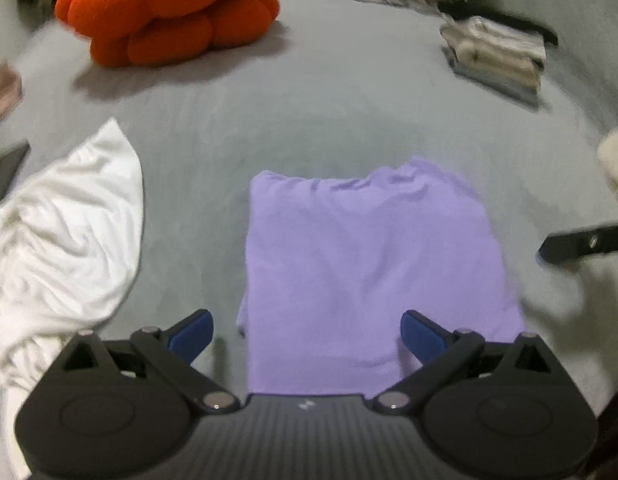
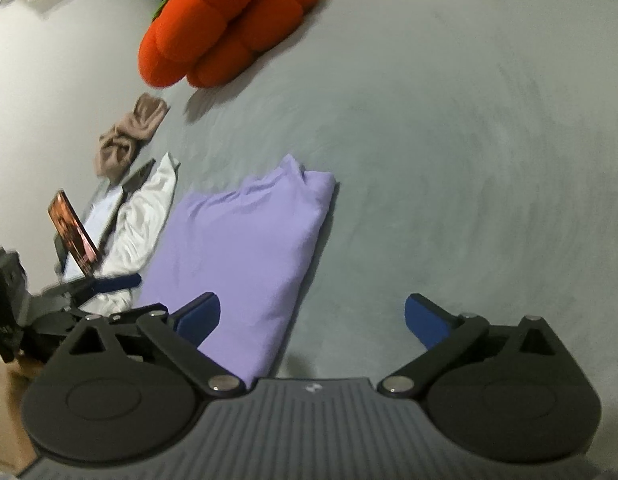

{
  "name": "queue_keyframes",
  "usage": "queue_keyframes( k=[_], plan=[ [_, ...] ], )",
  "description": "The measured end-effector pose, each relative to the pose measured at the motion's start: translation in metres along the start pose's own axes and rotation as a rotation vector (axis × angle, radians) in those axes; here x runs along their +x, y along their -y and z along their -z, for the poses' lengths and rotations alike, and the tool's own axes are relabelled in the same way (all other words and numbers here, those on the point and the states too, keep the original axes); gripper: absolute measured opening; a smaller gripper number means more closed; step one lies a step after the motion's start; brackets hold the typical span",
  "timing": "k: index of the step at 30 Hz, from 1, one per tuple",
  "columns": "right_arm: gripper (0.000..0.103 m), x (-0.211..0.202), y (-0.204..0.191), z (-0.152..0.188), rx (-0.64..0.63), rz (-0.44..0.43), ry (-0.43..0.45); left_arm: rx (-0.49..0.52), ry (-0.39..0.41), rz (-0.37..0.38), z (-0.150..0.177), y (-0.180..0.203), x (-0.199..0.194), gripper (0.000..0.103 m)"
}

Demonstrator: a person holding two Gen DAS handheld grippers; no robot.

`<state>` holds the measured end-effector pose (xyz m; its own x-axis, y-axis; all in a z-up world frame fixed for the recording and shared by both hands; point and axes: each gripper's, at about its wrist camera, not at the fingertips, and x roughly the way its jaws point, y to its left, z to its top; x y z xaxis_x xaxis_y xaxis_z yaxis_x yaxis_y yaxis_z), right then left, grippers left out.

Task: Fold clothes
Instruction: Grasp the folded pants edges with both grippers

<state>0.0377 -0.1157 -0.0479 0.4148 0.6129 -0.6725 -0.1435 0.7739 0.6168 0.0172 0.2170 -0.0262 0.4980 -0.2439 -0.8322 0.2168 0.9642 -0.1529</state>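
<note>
Two pairs of tongs with blue pads hang over a grey bedsheet, and both stand spread wide with nothing between their fingers. The left gripper hovers above the near edge of a folded lilac knit top, which lies flat on the sheet as a soft, roughly square packet. In the left wrist view its slightly longer axis runs away from the camera, with a rumpled, wavy edge at the far end and a smoother edge at the near end. The right gripper sits beside the top's right side, its left pad over the cloth and its right pad over bare sheet. Just left of the top lies a crumpled white cotton garment, creased and loose. Farther off rest a puffy orange lobed plush cushion, a small stack of folded pale clothes, and a bunched tan fabric piece. A propped phone with a lit screen stands at the left.
</note>
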Motion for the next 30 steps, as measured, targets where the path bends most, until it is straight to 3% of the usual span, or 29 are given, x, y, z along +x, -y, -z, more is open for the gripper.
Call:
queue_keyframes(
  k=[5, 9, 16, 24, 30],
  plan=[
    [0.103, -0.004, 0.016, -0.007, 0.139, -0.066, -0.004, -0.235, 0.004, 0.145, -0.004, -0.032, 0.004, 0.100],
    [0.103, -0.009, 0.029, -0.011, 0.262, -0.117, -0.003, -0.350, 0.003, 0.188, -0.005, -0.047, 0.011, 0.100],
    [0.103, -0.010, 0.036, -0.014, 0.358, -0.169, -0.010, -0.352, 0.012, 0.162, -0.010, -0.046, 0.022, 0.100],
    [0.099, 0.001, 0.029, -0.014, 0.356, -0.195, -0.028, -0.421, 0.038, 0.262, -0.017, -0.052, 0.038, 0.091],
    [0.092, 0.013, 0.024, -0.016, 0.369, -0.204, -0.036, -0.466, 0.042, 0.281, -0.018, -0.056, 0.043, 0.085]
  ],
)
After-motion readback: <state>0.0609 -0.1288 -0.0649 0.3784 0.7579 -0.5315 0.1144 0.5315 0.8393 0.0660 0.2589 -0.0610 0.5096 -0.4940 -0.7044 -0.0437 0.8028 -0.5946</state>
